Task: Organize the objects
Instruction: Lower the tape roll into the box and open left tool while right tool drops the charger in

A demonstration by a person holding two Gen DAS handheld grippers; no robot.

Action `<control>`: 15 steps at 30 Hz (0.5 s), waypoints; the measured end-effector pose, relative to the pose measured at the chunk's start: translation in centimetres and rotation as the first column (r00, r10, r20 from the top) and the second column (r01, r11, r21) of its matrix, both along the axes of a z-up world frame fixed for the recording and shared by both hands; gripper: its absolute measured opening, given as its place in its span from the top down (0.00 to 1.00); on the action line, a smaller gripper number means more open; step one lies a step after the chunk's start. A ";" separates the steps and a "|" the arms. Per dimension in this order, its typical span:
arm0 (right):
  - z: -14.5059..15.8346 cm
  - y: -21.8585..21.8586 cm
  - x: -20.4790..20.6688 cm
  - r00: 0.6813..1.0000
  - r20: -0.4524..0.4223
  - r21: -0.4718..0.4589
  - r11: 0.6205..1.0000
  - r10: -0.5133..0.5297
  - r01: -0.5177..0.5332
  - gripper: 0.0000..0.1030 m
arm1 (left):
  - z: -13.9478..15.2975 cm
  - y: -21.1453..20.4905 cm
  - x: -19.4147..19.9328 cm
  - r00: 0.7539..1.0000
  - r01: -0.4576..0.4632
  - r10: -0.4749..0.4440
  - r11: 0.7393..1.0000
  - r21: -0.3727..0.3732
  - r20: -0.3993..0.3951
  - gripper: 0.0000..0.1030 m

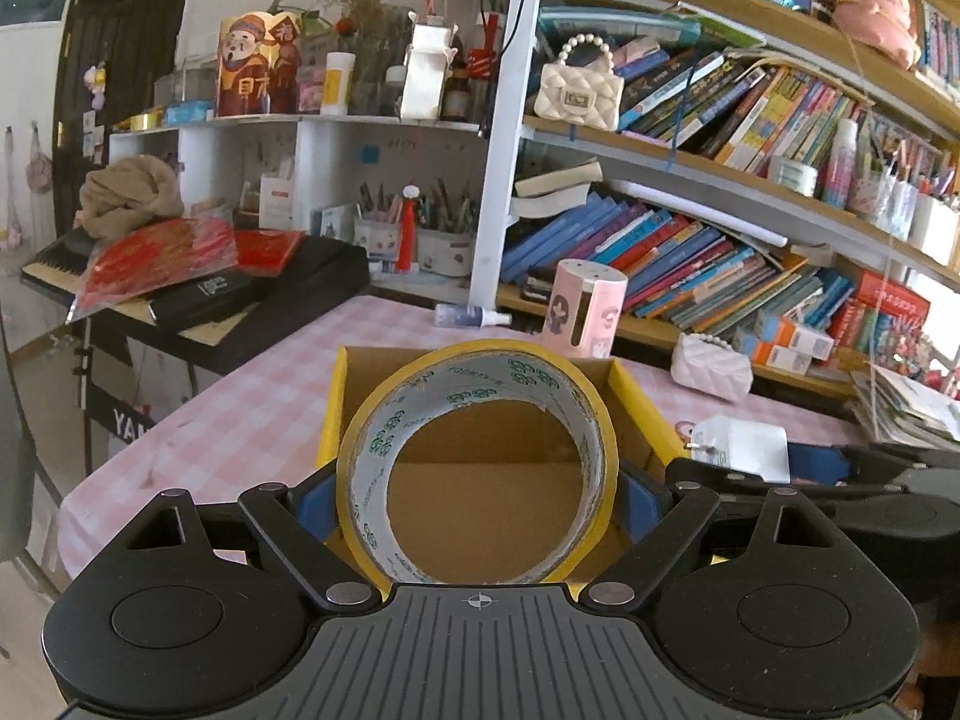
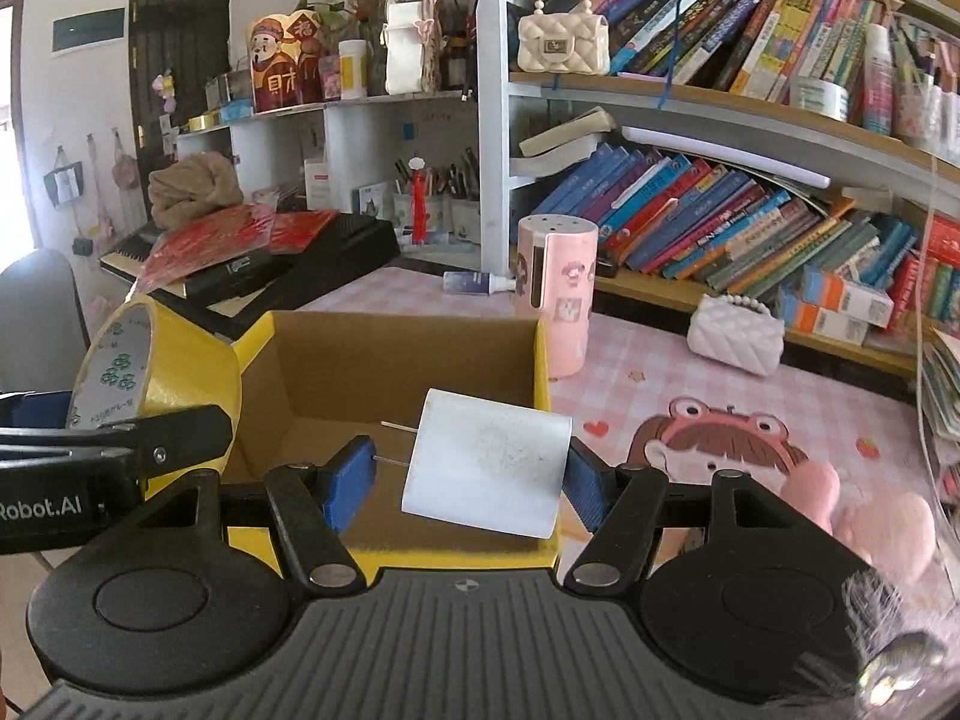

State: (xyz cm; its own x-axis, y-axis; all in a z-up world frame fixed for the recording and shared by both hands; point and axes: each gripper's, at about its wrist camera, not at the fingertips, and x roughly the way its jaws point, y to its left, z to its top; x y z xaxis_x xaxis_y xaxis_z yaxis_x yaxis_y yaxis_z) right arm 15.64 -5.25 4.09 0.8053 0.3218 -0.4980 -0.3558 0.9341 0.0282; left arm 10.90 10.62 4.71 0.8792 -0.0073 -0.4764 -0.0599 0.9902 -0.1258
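Yellow tape, a wide roll [image 1: 477, 468], stands on edge between the blue pads of the left gripper [image 1: 477, 498], which is clamped on its two sides; through the roll's hole the brown floor of the cardboard box [image 1: 636, 402] shows, so the roll hangs above the open box, over its near part. From the right wrist view the same roll [image 2: 162, 384] appears at the left, over the box's left wall, held up by the black arm of the other tool. The right gripper [image 2: 462, 480] has its pads pressed on a white plug-in charger [image 2: 489, 468], one pad against the prong end and one against the flat back, the two metal prongs pointing left; the charger is tilted a little and hangs over the near right corner of the box [image 2: 396, 360], clear of its floor. The box has yellow outer walls and sits on a table [image 2: 648, 384] covered with a pink checked cloth. Beyond the box stands a pink cylinder [image 2: 555, 300] with cartoon faces, a small spray bottle [image 2: 477, 283] lies on its side behind it, and a white quilted purse [image 2: 735, 336] rests near the bookshelf [image 2: 720, 222].
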 end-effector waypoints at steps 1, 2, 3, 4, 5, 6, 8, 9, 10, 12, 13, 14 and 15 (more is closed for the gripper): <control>-0.1 -0.1 0.7 1.000 -0.002 0.000 1.000 0.005 -0.005 0.38 | -0.1 -0.2 0.6 1.000 -0.003 0.003 1.000 0.004 -0.007 0.14; -0.1 -0.2 1.5 1.000 -0.003 0.000 1.000 0.010 -0.010 0.38 | -0.3 -0.4 1.0 1.000 -0.005 0.006 1.000 0.007 -0.014 0.14; -0.2 -0.3 2.1 1.000 -0.005 -0.002 1.000 0.013 -0.013 0.38 | -0.4 -0.6 1.5 1.000 -0.008 0.008 1.000 0.012 -0.023 0.14; -0.2 -0.4 2.8 1.000 -0.008 -0.002 1.000 0.017 -0.017 0.38 | -0.7 -0.7 2.0 0.999 -0.009 0.010 1.000 0.017 -0.032 0.14; -0.4 -0.5 3.4 1.000 -0.012 -0.003 1.000 0.021 -0.021 0.38 | -0.9 -0.9 2.5 0.999 -0.012 0.013 1.000 0.023 -0.042 0.14; -0.5 -0.6 4.0 1.000 -0.017 -0.004 1.000 0.026 -0.026 0.38 | -1.1 -1.1 3.0 0.998 -0.014 0.015 0.999 0.031 -0.054 0.14; -0.7 -0.7 5.1 0.999 -0.027 -0.004 0.999 0.037 -0.037 0.38 | -1.6 -1.4 3.9 0.997 -0.017 0.020 0.999 0.044 -0.078 0.14; -0.8 -0.7 5.7 0.999 -0.032 -0.007 0.999 0.040 -0.041 0.38 | -1.8 -1.5 4.3 0.996 -0.017 0.022 0.999 0.051 -0.089 0.14; -1.0 -0.7 6.3 0.998 -0.035 -0.007 0.999 0.045 -0.045 0.38 | -2.0 -1.6 4.8 0.994 -0.018 0.025 0.998 0.062 -0.102 0.14; -1.2 -0.8 7.5 0.998 -0.047 -0.004 0.999 0.052 -0.052 0.38 | -2.4 -1.9 5.5 0.992 -0.017 0.027 0.996 0.082 -0.123 0.14; -1.3 -0.8 8.0 0.997 -0.051 -0.004 0.998 0.055 -0.055 0.38 | -2.6 -2.1 5.9 0.991 -0.014 0.026 0.996 0.090 -0.135 0.14; -1.4 -0.7 8.5 0.997 -0.055 -0.007 0.998 0.060 -0.061 0.38 | -2.8 -2.3 6.1 0.989 -0.012 0.025 0.995 0.096 -0.145 0.14; -1.4 -0.7 9.0 0.996 -0.058 -0.007 0.998 0.067 -0.068 0.38 | -3.0 -2.5 6.4 0.987 -0.006 0.022 0.994 0.106 -0.157 0.14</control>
State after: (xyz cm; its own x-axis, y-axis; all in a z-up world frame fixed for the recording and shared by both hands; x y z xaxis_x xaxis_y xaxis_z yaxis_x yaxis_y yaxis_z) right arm 24.65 -5.90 2.65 0.7516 0.3697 -0.5464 -0.4163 0.9083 0.0419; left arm 17.31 8.15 1.67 0.7927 0.0617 -0.6065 -0.0847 0.9964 -0.0094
